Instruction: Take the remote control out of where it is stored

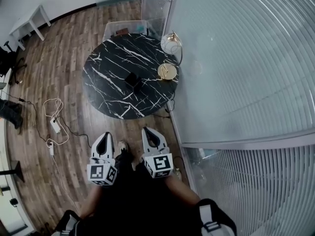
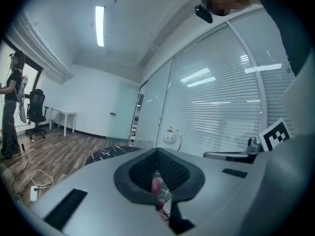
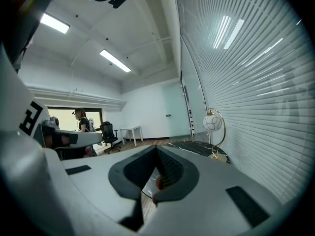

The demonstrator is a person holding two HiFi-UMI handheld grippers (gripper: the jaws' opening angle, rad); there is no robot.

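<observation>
Black marble veined white formed the round tabletop (image 1: 110,68), bearing a small boxy black case (image 1: 133,79) beside a brass-based lamp (image 1: 167,71); the remote control itself could not be made out. That case lay well apart from the left gripper (image 1: 104,135) and right gripper (image 1: 149,131), whose fingers were closed together, empty.

The remote control cannot be made out in any view. The only likely holder is a small black box (image 1: 133,79), square and low, lying flat near the middle of the round black surface (image 1: 106,85) with white veins, in the upper middle of the head view. Whether it is open or shut cannot be told.
</observation>
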